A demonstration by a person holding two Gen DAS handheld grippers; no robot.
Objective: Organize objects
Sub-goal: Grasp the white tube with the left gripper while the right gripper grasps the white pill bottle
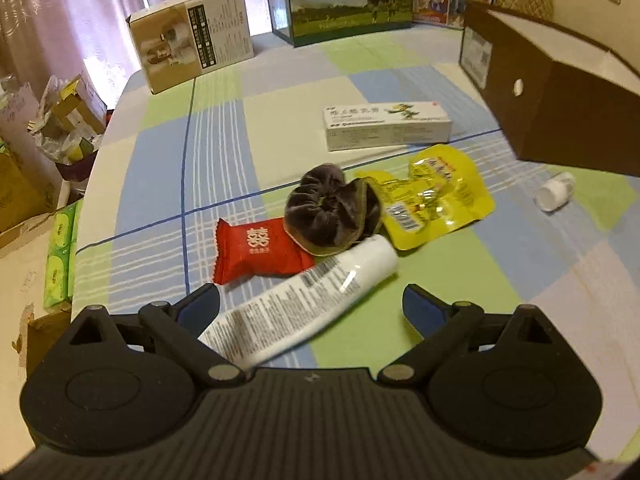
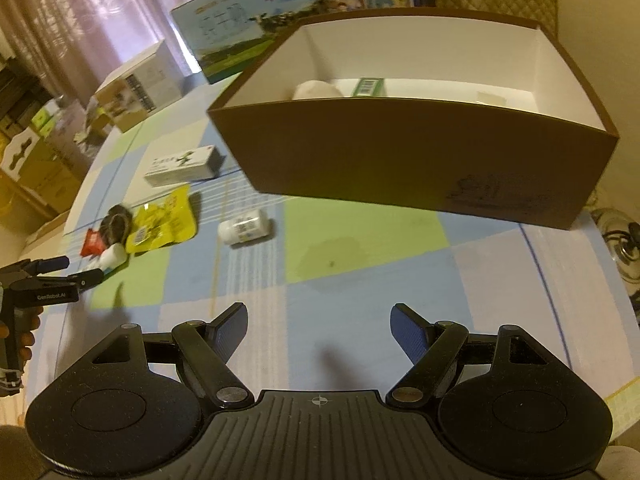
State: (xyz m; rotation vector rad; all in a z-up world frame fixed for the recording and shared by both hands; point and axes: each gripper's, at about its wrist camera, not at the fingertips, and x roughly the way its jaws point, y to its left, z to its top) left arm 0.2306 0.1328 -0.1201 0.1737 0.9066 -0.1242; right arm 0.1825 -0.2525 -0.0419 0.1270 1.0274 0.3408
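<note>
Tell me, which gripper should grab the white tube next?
Probably the left gripper. Its open fingers already sit on either side of the white tube. The right gripper is open over bare tablecloth, far from it.

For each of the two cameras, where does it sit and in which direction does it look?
Left wrist: sits on the left gripper, jaws open around a white tube; looks across the table at the brown box.
Right wrist: sits on the right gripper, open and empty; looks into the brown box; the left gripper and a hand show.
Shared: tube, box, yellow packet.
</note>
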